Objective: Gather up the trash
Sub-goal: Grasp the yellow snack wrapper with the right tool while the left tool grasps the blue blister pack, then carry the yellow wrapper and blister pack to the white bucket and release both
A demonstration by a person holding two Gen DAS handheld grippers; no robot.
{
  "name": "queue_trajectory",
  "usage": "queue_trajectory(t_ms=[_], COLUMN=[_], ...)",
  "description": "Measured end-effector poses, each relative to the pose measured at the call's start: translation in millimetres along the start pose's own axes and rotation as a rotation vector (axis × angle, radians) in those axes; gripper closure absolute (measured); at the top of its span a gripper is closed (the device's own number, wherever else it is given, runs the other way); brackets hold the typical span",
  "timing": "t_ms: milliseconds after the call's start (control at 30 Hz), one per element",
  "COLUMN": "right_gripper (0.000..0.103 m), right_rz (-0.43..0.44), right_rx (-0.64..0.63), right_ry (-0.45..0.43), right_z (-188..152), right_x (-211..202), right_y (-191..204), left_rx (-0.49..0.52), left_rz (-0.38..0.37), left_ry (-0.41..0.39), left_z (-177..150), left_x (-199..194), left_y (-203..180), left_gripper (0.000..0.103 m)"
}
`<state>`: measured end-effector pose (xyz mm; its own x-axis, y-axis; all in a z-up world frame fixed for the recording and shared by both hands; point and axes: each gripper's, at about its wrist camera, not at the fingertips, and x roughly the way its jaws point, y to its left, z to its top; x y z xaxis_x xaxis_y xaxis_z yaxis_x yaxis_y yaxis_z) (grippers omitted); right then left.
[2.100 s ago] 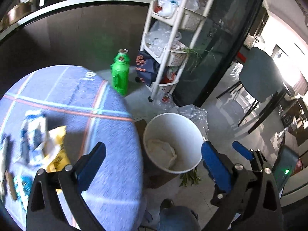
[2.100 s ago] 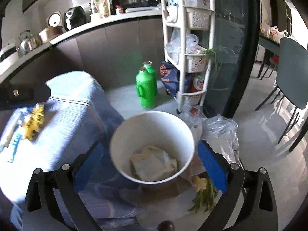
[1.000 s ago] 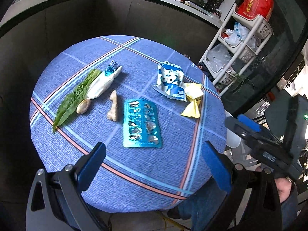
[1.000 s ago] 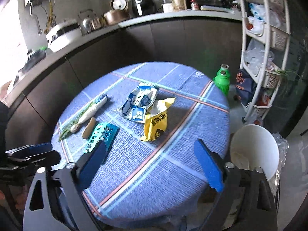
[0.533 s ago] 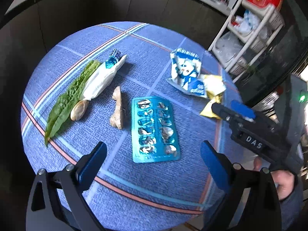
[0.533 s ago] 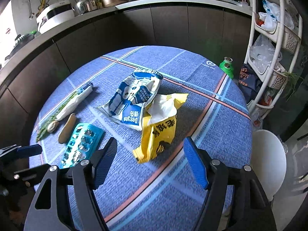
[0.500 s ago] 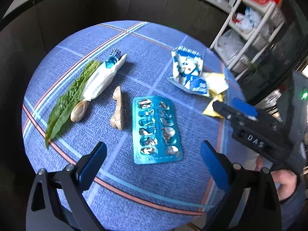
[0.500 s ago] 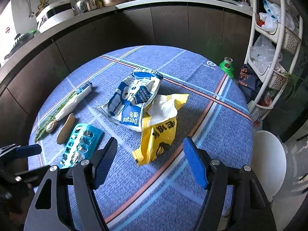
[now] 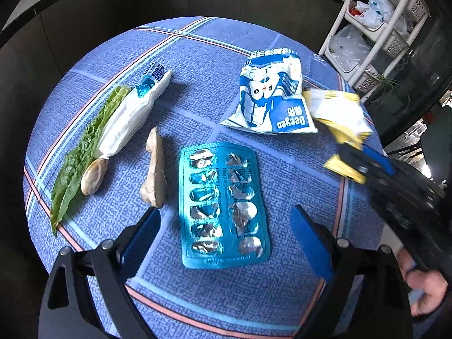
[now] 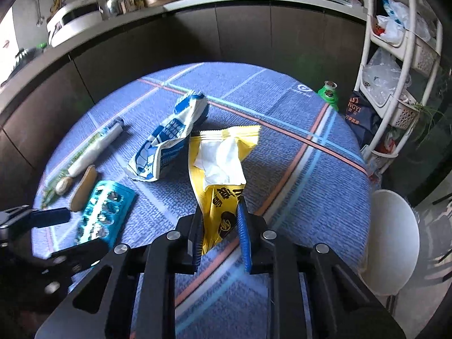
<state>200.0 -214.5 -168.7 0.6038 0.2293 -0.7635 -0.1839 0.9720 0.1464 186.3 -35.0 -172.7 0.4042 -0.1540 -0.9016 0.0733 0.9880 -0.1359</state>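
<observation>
While the right gripper pinches the yellow wrapper, the step in hand looks like lifting it clear and carrying it to the bin.

Right gripper (image 10: 220, 226): its jaws have just been closing, and the lower end of the yellow wrapper (image 10: 219, 169) sits between the blue pads, which appear to press on it.
Yellow wrapper: lies on the counter (image 10: 296, 147) near its right edge, its far end touching the blue-and-white snack bag (image 10: 169, 138); white paper shows at its open mouth.
Left gripper (image 9: 226, 237): jaws wide apart, holding nothing, hovering over the near end of the teal blister pack (image 9: 223, 206).
Bin (image 10: 392, 243): white, on the floor just beside the counter's right edge.
Lift: raise straight up first, so the wrapper peels off the snack bag without dragging it.
Grip risk: the hold is on one thin end; the loose paper inside could slide out if the mouth tips downward.
Carry: swing right over the bin's rim before letting go.
Blister pack: flat and stiff; the left gripper probably needs to catch it across its edges.
Other trash: green leaf (image 9: 76, 158), white tube (image 9: 132, 113), two small tan pieces beside them, untouched.
</observation>
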Motion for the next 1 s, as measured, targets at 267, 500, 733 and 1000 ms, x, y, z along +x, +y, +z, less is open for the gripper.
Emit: queue_trajectory(t_ms=[267, 500, 733, 1000], right_gripper=[0.084, 0.084, 0.084, 0.084], right_rz=[0.016, 0.029, 0.029, 0.033], right_rx=[0.048, 0.047, 0.048, 0.054], right_ry=[-0.041, -0.050, -0.077, -0.112], right_z=[-9.0, -15.9, -16.6, -17.7], right_x=[-30.3, -41.2, -56.6, -74.8], right_y=[-12.1, -9.6, -13.5, -17.6], left_rx=[0.021, 0.081, 0.068, 0.015], left_rz=[0.090, 0.136, 0.085, -0.041], left_ry=[0.022, -0.003, -0.023, -0.085], left_z=[0.9, 3.7, 0.2, 2.1], left_x=[12.2, 15.2, 4.9, -38.3], left_y=[-6.8, -25.3, -24.5, -22.4], left_gripper=[0.016, 0.036, 0.037, 0.037])
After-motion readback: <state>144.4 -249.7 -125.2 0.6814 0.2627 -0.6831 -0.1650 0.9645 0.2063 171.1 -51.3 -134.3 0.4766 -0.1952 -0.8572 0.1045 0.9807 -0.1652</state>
